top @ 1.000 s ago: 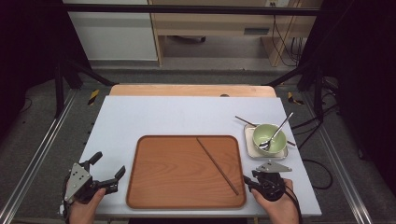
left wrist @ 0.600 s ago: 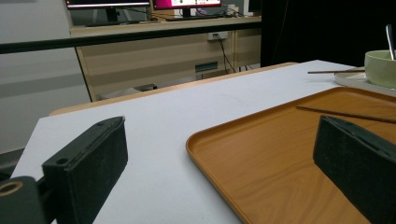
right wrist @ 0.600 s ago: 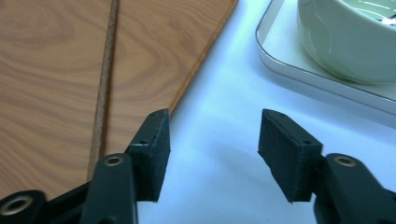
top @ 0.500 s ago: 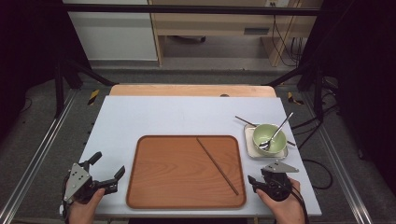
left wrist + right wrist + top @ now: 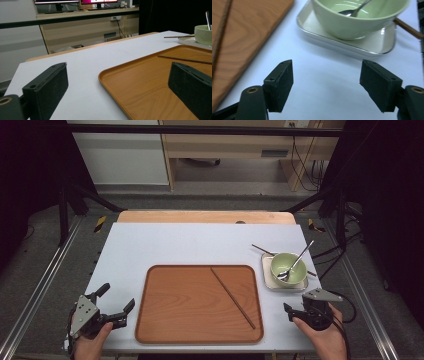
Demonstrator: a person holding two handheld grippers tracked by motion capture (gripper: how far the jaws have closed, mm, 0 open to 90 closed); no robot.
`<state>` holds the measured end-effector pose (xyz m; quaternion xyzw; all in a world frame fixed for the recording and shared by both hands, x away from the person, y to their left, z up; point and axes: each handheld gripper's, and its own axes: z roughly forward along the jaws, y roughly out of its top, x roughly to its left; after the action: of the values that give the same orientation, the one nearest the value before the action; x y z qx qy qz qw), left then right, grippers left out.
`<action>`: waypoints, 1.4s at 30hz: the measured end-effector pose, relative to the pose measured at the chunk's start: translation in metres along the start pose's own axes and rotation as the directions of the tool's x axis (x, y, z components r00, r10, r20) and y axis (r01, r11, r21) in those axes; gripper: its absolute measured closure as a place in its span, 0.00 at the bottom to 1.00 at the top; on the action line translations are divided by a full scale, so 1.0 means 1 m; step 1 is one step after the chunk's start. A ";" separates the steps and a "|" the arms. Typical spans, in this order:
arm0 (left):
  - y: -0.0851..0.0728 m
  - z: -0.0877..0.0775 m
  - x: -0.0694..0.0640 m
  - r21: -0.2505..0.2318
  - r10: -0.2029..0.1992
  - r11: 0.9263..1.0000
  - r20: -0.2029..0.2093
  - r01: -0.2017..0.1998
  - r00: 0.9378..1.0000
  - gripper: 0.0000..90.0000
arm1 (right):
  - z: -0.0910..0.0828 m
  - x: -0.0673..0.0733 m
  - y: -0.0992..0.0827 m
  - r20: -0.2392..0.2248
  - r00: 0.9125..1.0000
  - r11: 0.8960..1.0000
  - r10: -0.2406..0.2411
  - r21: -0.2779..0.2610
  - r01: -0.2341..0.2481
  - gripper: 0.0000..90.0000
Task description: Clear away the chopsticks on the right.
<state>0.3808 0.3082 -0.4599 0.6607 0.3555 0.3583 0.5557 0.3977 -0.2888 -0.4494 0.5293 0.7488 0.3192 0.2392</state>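
- Right tongs (image 5: pixel 291 312) stand wide apart, their jaws having just been opening with nothing between them, above bare table (image 5: pixel 200 245) just beside the tray's right edge.
- One chopstick (image 5: pixel 233 298) lies slantwise on the wooden tray (image 5: pixel 165 320).
- Green bowl (image 5: pixel 288 268) with spoon (image 5: pixel 295 264) sits near, beyond them.
- Left tongs (image 5: pixel 118 306) gape empty beside the tray's left edge.

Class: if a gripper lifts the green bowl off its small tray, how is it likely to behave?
The green bowl looks rigid and glossy, so it may slip between flat jaws. The spoon leaning over its rim would probably shift or fall out. The small tray would likely stay behind.
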 end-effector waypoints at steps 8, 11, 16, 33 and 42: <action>-0.001 0.001 -0.001 0.003 0.000 1.000 0.004 0.000 1.000 0.03 | -0.002 -0.019 0.003 0.015 0.999 0.998 -0.051 0.025 0.050 0.23; -0.001 0.001 -0.002 0.004 0.002 1.000 0.004 -0.002 1.000 0.03 | -0.002 -0.027 0.006 0.021 0.998 0.998 -0.058 0.036 0.057 0.21; -0.001 0.001 -0.001 0.004 0.001 1.000 0.004 -0.001 1.000 0.03 | -0.001 -0.041 0.016 0.038 0.994 0.993 -0.100 0.063 0.097 0.22; -0.001 0.001 -0.002 0.010 0.010 1.000 0.002 -0.010 1.000 0.03 | 0.003 -0.093 0.043 0.078 0.978 0.975 -0.195 0.128 0.184 0.54; -0.002 0.003 -0.003 0.015 0.011 1.000 0.006 -0.011 1.000 0.03 | 0.028 -0.119 0.050 0.068 0.978 0.972 -0.198 0.144 0.186 0.67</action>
<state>0.3814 0.3044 -0.4622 0.6676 0.3529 0.3566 0.5500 0.4881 -0.3829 -0.4293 0.4821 0.8063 0.2205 0.2625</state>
